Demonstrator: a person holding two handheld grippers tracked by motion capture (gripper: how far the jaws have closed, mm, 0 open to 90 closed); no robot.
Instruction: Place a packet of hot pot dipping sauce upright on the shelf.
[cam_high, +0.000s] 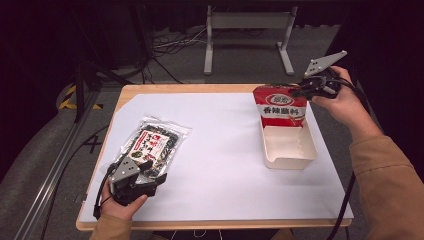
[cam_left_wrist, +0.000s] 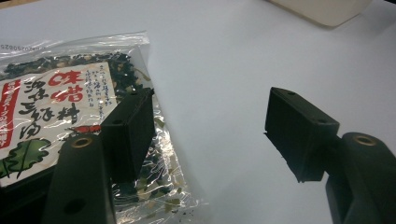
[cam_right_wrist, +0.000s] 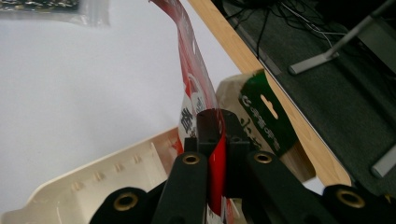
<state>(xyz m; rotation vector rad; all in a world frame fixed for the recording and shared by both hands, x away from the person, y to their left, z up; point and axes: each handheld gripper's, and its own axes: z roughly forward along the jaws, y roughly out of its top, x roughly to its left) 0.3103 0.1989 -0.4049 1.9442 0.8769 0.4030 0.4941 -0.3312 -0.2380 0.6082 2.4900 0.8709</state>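
A red seasoning packet (cam_high: 279, 106) stands upright at the far end of a cream tray (cam_high: 290, 150), at the table's right. My right gripper (cam_high: 301, 91) is shut on its top corner; in the right gripper view the red foil (cam_right_wrist: 194, 79) is pinched between the jaws of that gripper (cam_right_wrist: 215, 122). A clear packet of dried dark greens (cam_high: 156, 142) lies flat at the front left. My left gripper (cam_high: 155, 172) is open at its near edge. In the left gripper view one jaw of the left gripper (cam_left_wrist: 210, 109) lies over the packet (cam_left_wrist: 56, 102), the other over bare white sheet.
A white sheet (cam_high: 220, 150) covers the wooden table (cam_high: 200, 88). A green-topped packet (cam_right_wrist: 264, 116) sits in the tray (cam_right_wrist: 93, 186) behind the red one. A metal stand (cam_high: 247, 35) and cables lie on the floor beyond the far edge.
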